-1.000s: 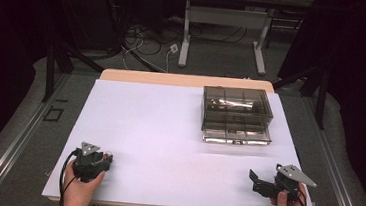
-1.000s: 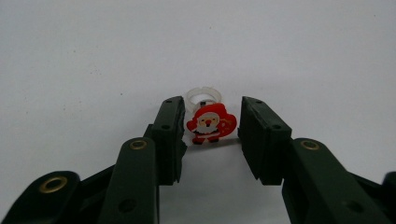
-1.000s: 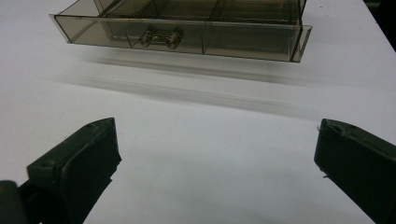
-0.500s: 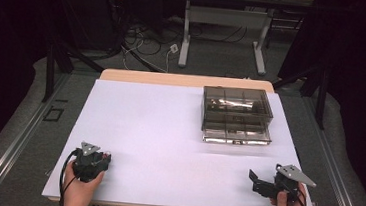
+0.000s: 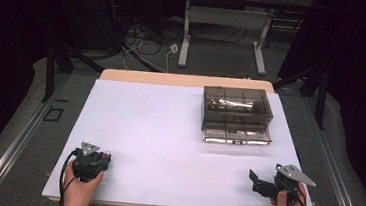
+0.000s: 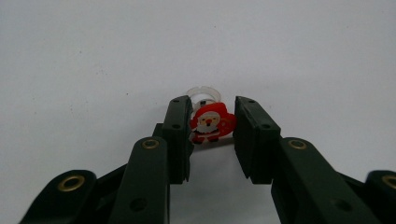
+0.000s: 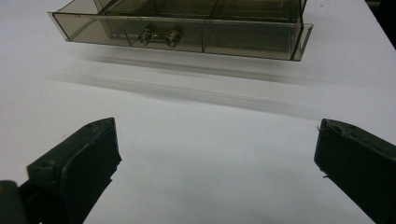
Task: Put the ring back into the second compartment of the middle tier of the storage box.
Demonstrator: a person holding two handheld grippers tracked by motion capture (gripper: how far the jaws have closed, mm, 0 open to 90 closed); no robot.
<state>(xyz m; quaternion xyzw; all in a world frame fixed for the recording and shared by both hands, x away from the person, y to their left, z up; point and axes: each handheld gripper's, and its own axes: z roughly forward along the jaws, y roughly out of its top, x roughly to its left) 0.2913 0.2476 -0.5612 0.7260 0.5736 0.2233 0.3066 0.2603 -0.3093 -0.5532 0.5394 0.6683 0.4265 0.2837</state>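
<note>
In the left gripper view we see the left gripper (image 6: pixel 212 122) with its jaws drawn close together around a small Santa figure (image 6: pixel 211 123), red and white with a clear plastic ring (image 6: pixel 201 93) behind its top. The left jaw's pad touches the figure's side and the right jaw's pad meets its red edge, so we take the jaws to be clamped on it just above the white sheet (image 6: pixel 93 70). In the high view that gripper (image 5: pixel 103 159) sits near the table's front left corner, held in the left hand (image 5: pixel 79 190), a speck of red at its tip. The right gripper (image 7: pixel 215 154) has its jaws spread wide apart with nothing between them but the bare sheet. Beyond them, well apart from the jaws, lies a smoky transparent drawer box (image 7: pixel 187 28) with a metal handle (image 7: pixel 161 36) on its front. In the high view the box (image 5: pixel 236 115) rests on the table's far right part, and the right gripper (image 5: pixel 257 182) is near the front right corner.
</note>
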